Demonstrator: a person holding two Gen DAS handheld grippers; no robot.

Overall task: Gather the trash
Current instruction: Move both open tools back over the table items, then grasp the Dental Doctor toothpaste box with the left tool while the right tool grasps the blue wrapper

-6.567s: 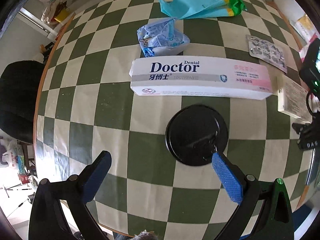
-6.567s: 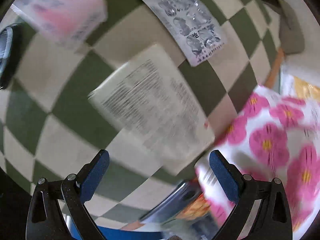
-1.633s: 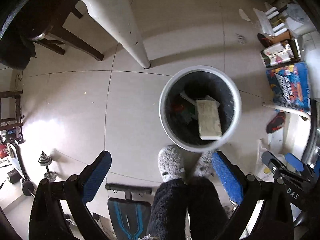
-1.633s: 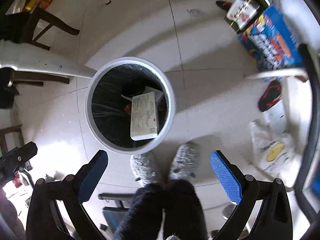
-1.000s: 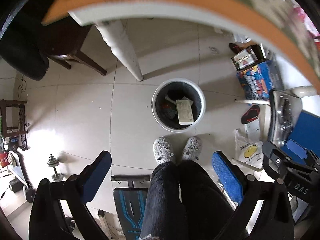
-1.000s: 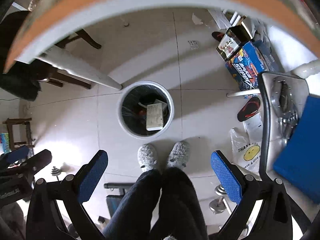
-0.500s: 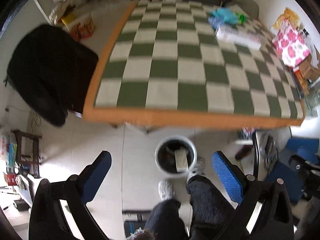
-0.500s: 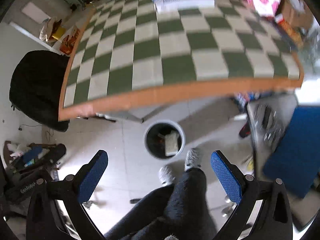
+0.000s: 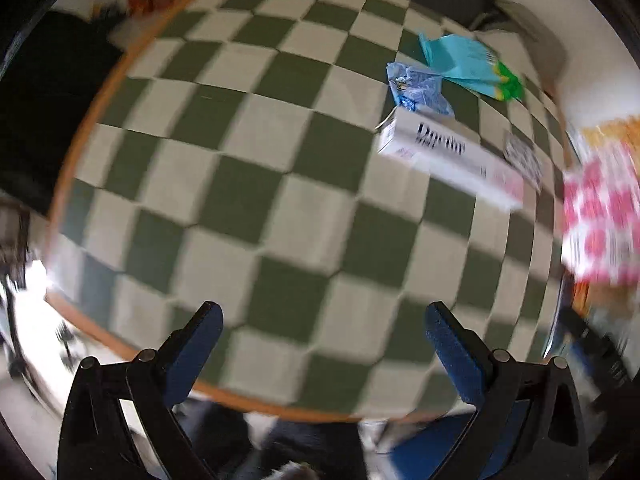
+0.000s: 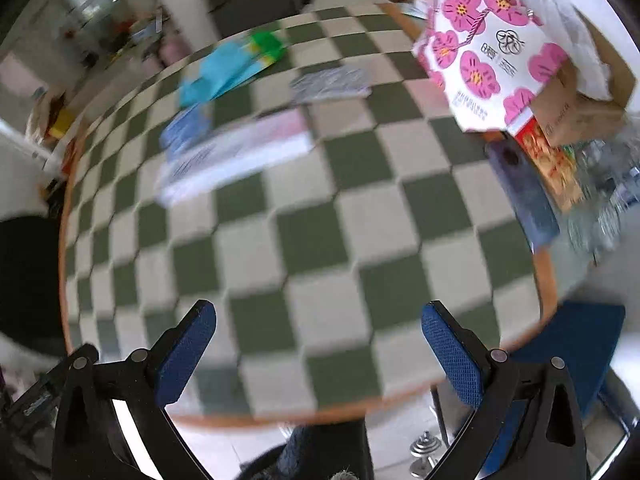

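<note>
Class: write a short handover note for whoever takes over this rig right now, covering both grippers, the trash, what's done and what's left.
Left gripper: open, empty, above the checked table.
Right gripper: open, empty, above the same table.
Still on the table: white toothpaste box, crumpled blue wrapper, turquoise plastic bag, silver blister pack.
Done: nothing held now.
Left: pick up all four; no bin is in view.

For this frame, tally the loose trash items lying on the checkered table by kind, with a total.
White toothpaste box: 1
Crumpled blue plastic wrapper: 1
Flat turquoise plastic bag with green end: 1
Silver foil blister pack: 1
Total: 4, all on the green-and-cream checkered table; both grippers are empty.
</note>
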